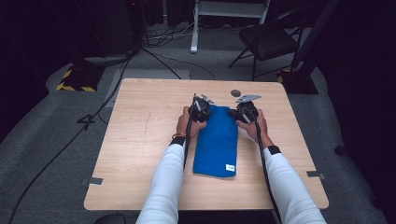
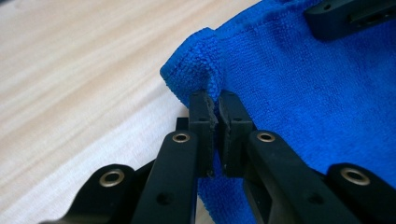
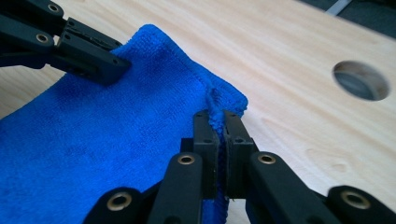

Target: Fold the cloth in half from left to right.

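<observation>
One blue towel (image 1: 216,142), two grippers (image 1: 201,108) (image 1: 243,111)

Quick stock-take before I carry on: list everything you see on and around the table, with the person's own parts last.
microfibre cloth: one, blue, folded lengthwise mid-table, white tag at its near right corner.
table: one, light wood, with a round cable hole near its far edge.
chair: one, black, on the floor beyond the table at right.
floor cables: several, black, on grey carpet to the left.
left hand-held gripper: one, black, jaws shut on the cloth's far left corner.
right hand-held gripper: one, black, jaws shut on the cloth's far right corner.
sleeves: two, white, from the bottom edge.
</observation>
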